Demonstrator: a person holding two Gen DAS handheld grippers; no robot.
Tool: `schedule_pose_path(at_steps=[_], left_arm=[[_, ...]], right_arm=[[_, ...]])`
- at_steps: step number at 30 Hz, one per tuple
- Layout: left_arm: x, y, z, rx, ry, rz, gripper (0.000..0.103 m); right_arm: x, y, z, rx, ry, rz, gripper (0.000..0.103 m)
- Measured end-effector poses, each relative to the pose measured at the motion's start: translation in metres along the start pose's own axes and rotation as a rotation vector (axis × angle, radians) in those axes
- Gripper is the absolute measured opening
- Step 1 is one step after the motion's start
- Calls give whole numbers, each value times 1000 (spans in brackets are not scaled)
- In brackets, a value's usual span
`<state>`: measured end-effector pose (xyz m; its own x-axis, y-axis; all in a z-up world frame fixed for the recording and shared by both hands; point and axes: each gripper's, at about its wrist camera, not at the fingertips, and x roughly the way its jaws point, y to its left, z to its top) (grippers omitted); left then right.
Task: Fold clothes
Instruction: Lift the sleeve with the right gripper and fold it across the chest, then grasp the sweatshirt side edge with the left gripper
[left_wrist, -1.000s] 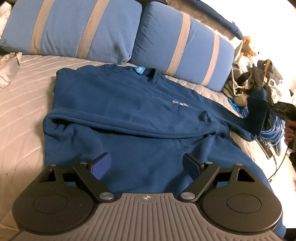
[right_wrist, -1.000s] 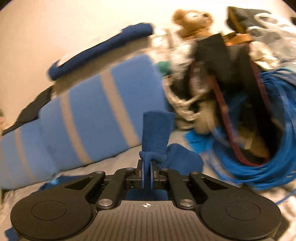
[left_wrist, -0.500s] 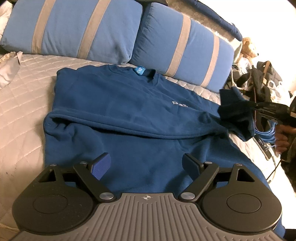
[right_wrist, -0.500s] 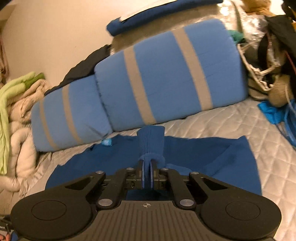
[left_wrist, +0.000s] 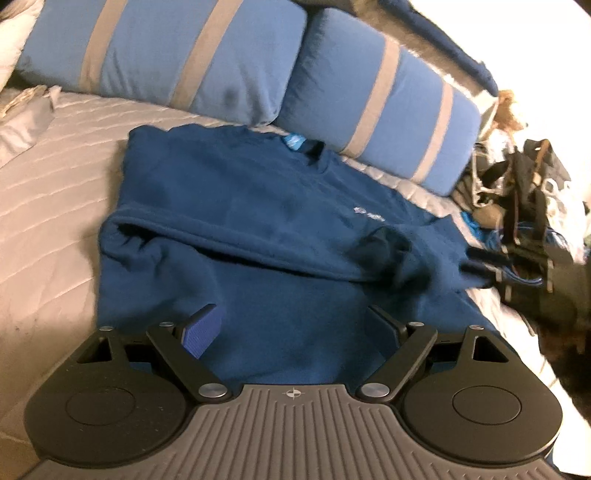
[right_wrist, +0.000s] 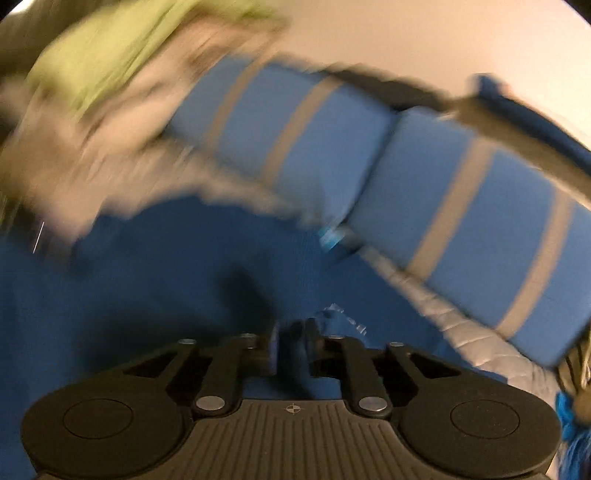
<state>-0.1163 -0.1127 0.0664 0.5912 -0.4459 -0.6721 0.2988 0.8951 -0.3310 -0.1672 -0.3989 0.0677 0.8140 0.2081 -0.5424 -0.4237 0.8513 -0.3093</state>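
A navy sweatshirt (left_wrist: 251, 206) lies flat on the bed, collar toward the pillows, one sleeve folded across its chest. My left gripper (left_wrist: 291, 325) hovers open and empty above the sweatshirt's lower part. My right gripper (right_wrist: 291, 347) is shut on the cuff of the other sleeve (left_wrist: 384, 247) and holds it low over the right chest, near the small white logo (left_wrist: 369, 214). In the left wrist view the right gripper's black body (left_wrist: 487, 262) reaches in from the right. The right wrist view is blurred by motion.
Two blue pillows with grey stripes (left_wrist: 373, 96) lean at the head of the grey quilted bed (left_wrist: 44, 192). Bags, cables and a teddy bear (left_wrist: 524, 192) are piled off the bed's right side. Green and cream bedding (right_wrist: 96, 74) lies far left.
My right gripper has carried the sleeve cuff from off the bed's right side leftward over the sweatshirt's chest. The left gripper has stayed open in place.
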Motion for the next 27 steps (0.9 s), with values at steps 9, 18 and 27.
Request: schedule_pose_path(at_steps=[9, 18, 27], left_arm=[[17, -22, 66, -182, 60, -223, 85], [137, -9, 55, -573, 276, -429, 84], [167, -1, 29, -679, 288, -487, 78]], right_arm=[[-23, -12, -18, 79, 13, 39, 79], [-50, -20, -24, 152, -52, 23, 85], [-68, -32, -36, 181, -64, 7, 87]])
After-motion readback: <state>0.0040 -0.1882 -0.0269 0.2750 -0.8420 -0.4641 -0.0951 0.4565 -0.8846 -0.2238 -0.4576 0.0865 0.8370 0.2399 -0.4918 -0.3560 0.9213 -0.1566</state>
